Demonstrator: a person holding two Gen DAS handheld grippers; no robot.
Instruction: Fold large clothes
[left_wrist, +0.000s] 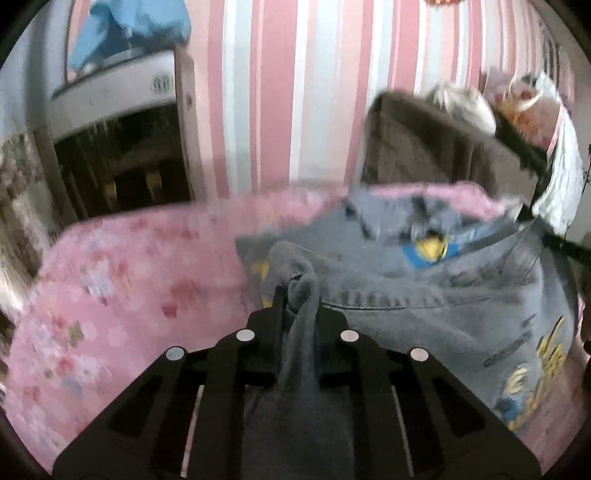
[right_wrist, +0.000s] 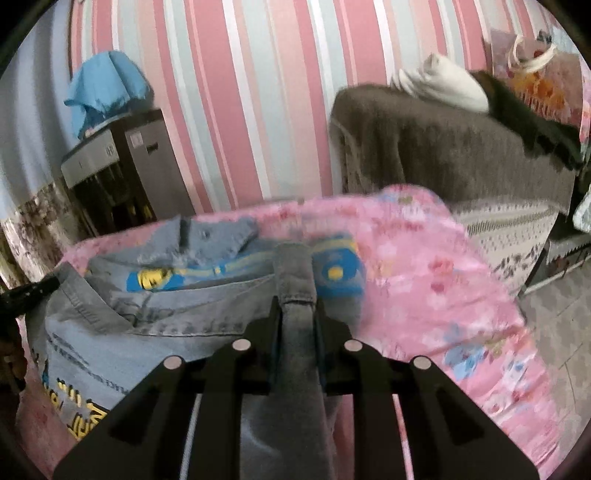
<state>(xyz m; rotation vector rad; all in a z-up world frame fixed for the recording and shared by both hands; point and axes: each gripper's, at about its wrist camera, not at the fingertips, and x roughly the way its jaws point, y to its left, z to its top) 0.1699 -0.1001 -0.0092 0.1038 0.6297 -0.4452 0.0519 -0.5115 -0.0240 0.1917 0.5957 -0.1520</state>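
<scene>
A grey-blue denim jacket (left_wrist: 436, 295) with yellow and blue cartoon prints lies on a pink floral bedsheet (left_wrist: 122, 295). My left gripper (left_wrist: 295, 306) is shut on a bunched fold of the jacket's left side and holds it lifted. In the right wrist view the same jacket (right_wrist: 122, 325) spreads to the left, collar (right_wrist: 207, 236) toward the wall. My right gripper (right_wrist: 297, 306) is shut on a strip of the jacket's right side, raised above the bedsheet (right_wrist: 443, 295).
A striped pink wall (right_wrist: 258, 92) stands behind the bed. A dark cabinet (right_wrist: 122, 173) with blue cloth on top is at the left. A brown-covered sofa (right_wrist: 443, 147) with white and black clothes is at the right. Tiled floor (right_wrist: 554, 314) shows at the far right.
</scene>
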